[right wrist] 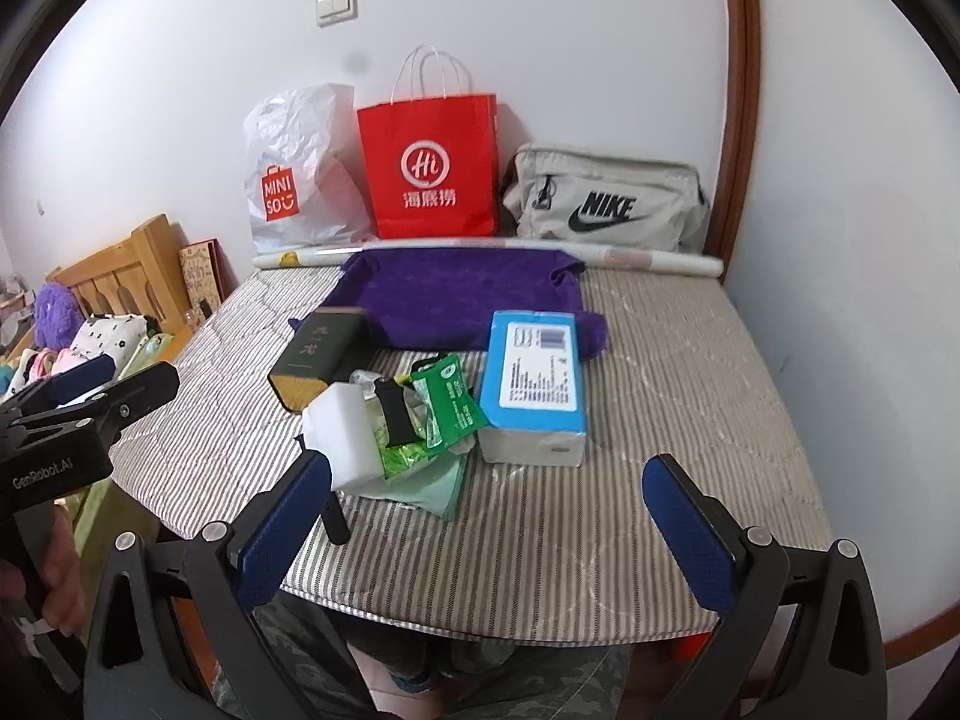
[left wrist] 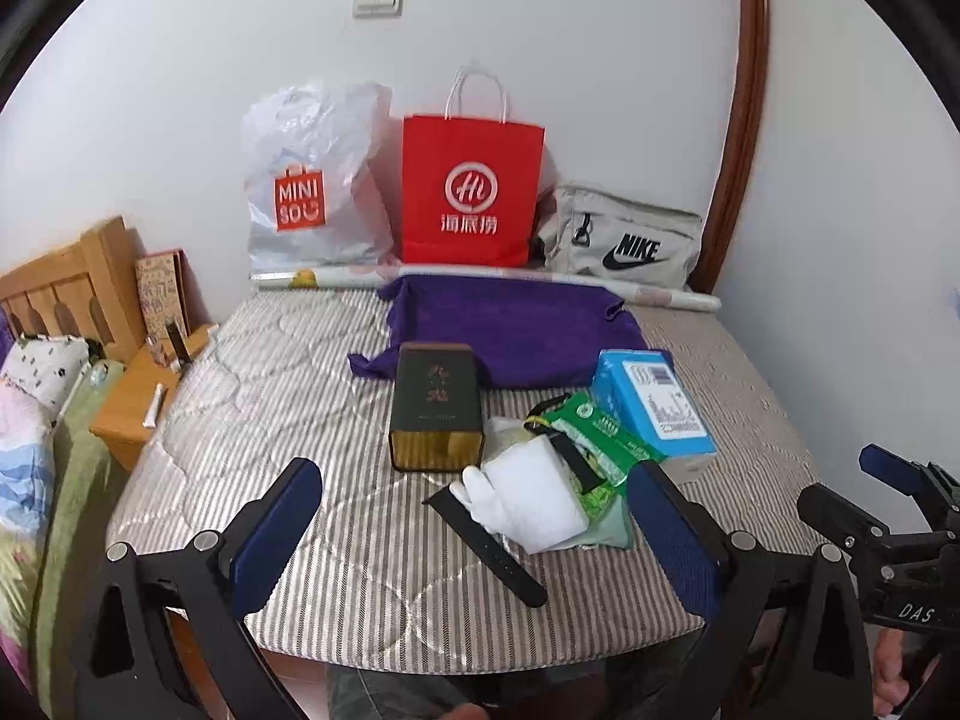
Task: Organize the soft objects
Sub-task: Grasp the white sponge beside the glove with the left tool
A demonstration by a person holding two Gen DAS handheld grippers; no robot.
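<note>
My left gripper (left wrist: pixel 474 534) gapes, empty | my right gripper (right wrist: pixel 486 522) gapes, empty | white foam (right wrist: pixel 345 438) beside dark box (right wrist: pixel 318 360), blue box (right wrist: pixel 534 384) | purple cloth (right wrist: pixel 462 294) behind

Ahead of the fingers (left wrist: pixel 273 534), whose pads are rough blue textured rubber on matt black plastic arms, lies a striped quilted mattress (left wrist: pixel 270 420) with a faint sheen. Beyond them, a purple towel (left wrist: pixel 510 330) looks plush and matt. Between the fingers sits a white foam block (left wrist: pixel 534 498), soft and dull, touching a glossy green plastic packet (left wrist: pixel 600 438). The blue box (right wrist: pixel 534 372) is smooth card.
</note>
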